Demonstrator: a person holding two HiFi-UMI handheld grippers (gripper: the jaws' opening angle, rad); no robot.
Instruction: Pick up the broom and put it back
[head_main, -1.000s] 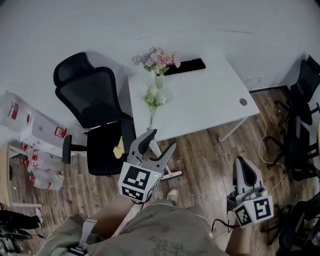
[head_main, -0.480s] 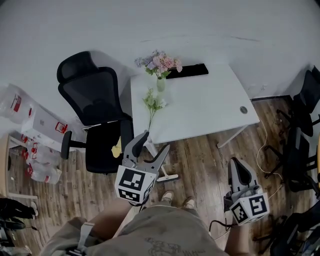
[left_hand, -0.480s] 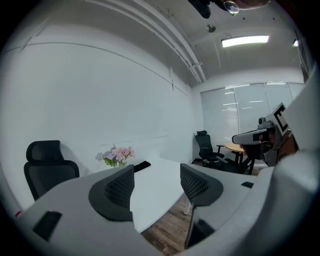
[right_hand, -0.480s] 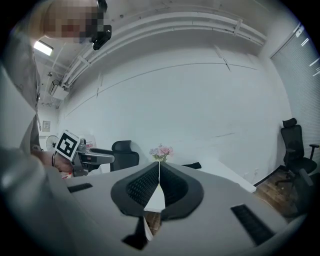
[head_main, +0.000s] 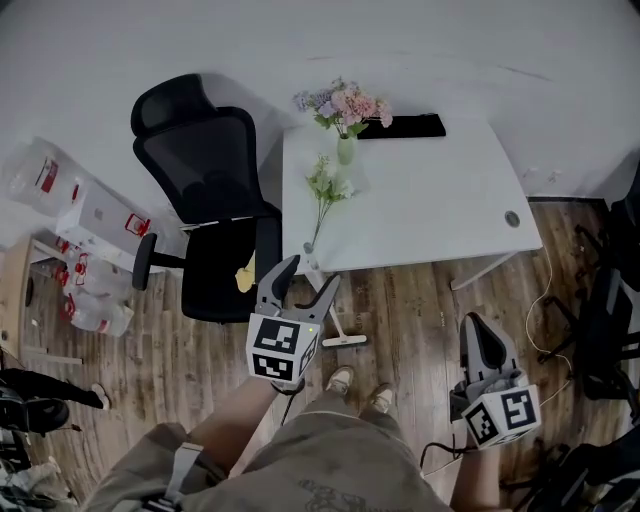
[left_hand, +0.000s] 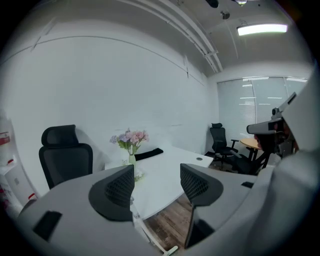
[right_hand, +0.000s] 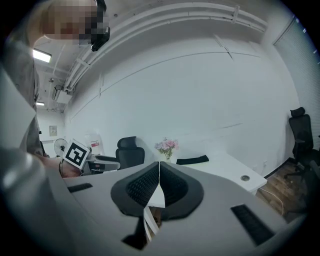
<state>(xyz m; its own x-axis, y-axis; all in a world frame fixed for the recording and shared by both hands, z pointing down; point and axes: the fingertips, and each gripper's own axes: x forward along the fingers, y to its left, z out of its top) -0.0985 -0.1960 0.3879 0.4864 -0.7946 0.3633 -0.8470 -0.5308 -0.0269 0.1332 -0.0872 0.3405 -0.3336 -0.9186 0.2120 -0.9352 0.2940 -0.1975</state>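
Note:
A thin white pole, probably the broom (head_main: 330, 318), leans at the white table's (head_main: 440, 215) front left corner, its flat head on the wood floor. In the left gripper view the broom (left_hand: 150, 235) slants down below the jaws. My left gripper (head_main: 308, 282) hovers near the pole, pointing at the table. Its jaws have just been opening wider and stand open, gripping nothing (left_hand: 157, 187). My right gripper (head_main: 478, 328) hangs lower right over the floor, pads pressed together on nothing (right_hand: 159, 186).
A black office chair (head_main: 210, 190) stands left of the table, something yellow (head_main: 245, 280) on its seat. On the table are a vase of flowers (head_main: 345, 110), a single stem (head_main: 325, 190) and a black bar (head_main: 405, 127). Boxes and bags (head_main: 90, 230) lie left; dark chairs (head_main: 615, 300) right.
The person has stepped closer to the table; both shoes now show. Both grippers have sunk a little, and the left jaws spread slightly and now sit beside the white pole.

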